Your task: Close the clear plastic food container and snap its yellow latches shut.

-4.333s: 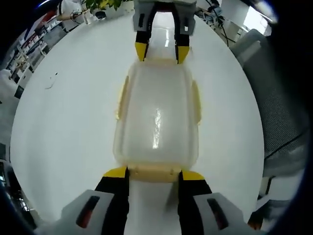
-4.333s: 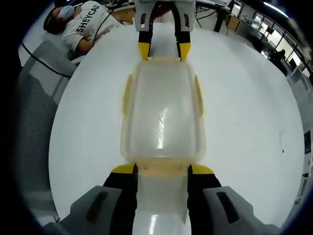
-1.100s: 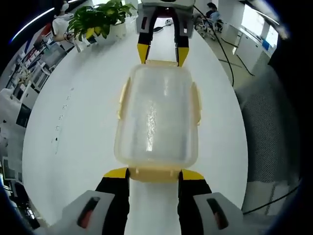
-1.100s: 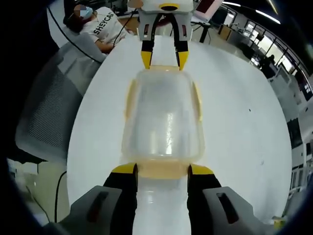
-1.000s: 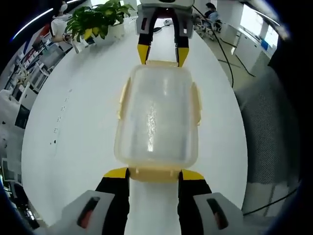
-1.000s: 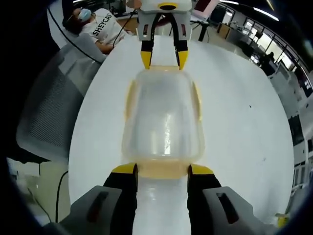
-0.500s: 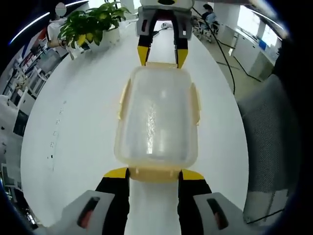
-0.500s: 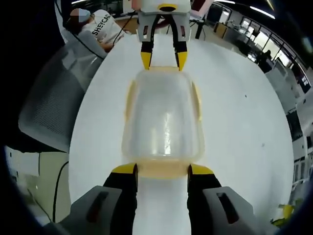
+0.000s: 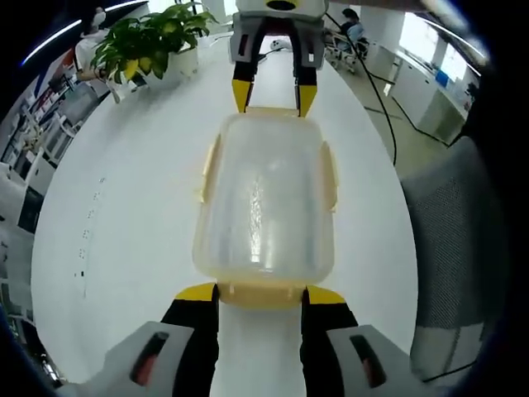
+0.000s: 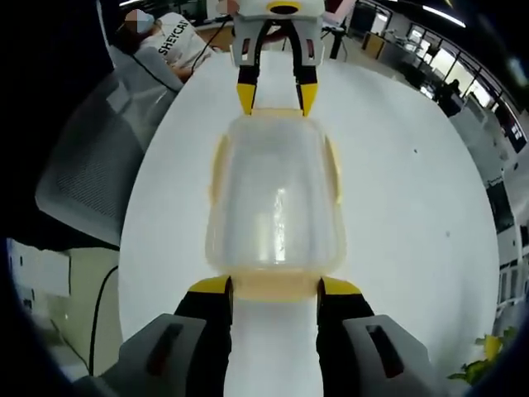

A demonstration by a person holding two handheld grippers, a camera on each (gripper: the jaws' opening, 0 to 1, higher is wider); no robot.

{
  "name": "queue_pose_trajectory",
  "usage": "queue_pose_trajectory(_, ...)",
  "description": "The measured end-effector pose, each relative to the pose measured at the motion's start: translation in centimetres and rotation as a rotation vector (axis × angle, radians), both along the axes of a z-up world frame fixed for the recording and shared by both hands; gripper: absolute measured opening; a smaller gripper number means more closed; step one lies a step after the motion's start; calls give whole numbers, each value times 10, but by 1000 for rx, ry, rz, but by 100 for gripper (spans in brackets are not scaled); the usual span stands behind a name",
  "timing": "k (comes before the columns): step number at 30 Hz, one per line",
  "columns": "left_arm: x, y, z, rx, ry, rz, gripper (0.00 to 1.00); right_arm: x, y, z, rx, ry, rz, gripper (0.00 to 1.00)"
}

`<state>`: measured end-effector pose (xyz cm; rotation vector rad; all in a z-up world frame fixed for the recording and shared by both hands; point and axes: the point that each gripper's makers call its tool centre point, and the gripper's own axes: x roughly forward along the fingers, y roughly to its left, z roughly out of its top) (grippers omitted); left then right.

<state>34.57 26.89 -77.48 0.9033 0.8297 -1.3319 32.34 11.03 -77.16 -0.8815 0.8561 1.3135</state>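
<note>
The clear plastic container [image 9: 261, 198] with its lid on hangs lengthwise between my two grippers, above the white table [image 9: 116, 215]. My left gripper [image 9: 261, 291] is shut on the yellow latch at the near end. My right gripper [image 9: 274, 95] grips the far end's latch. In the right gripper view the same container [image 10: 275, 194] runs from my right gripper [image 10: 274, 285] up to the left gripper [image 10: 272, 98]. The yellow side latches [image 9: 330, 172] [image 10: 220, 169] lie flat along the long walls.
A potted plant [image 9: 149, 41] stands at the table's far left edge. A grey mesh chair [image 9: 455, 231] sits beside the table, seen too in the right gripper view [image 10: 91, 165]. A person in a white shirt [image 10: 169, 41] sits beyond it.
The container keeps its place between both grippers while the table, plant and chair slide behind it. Both hands have swung round together with the container.
</note>
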Motion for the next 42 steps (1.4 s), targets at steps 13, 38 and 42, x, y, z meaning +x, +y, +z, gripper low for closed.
queue_pose_trajectory(13,-5,-2,-11,7,24,1,33,-4,-2,-11,-2,10,3,37)
queue_pose_trajectory(38,-8,4,-15,15,30,-13,33,-5,3,-21,44,51,-15,37)
queue_pose_trajectory(42,-8,5,-15,11,46,-19,34,-6,4,-21,78,63,-25,37)
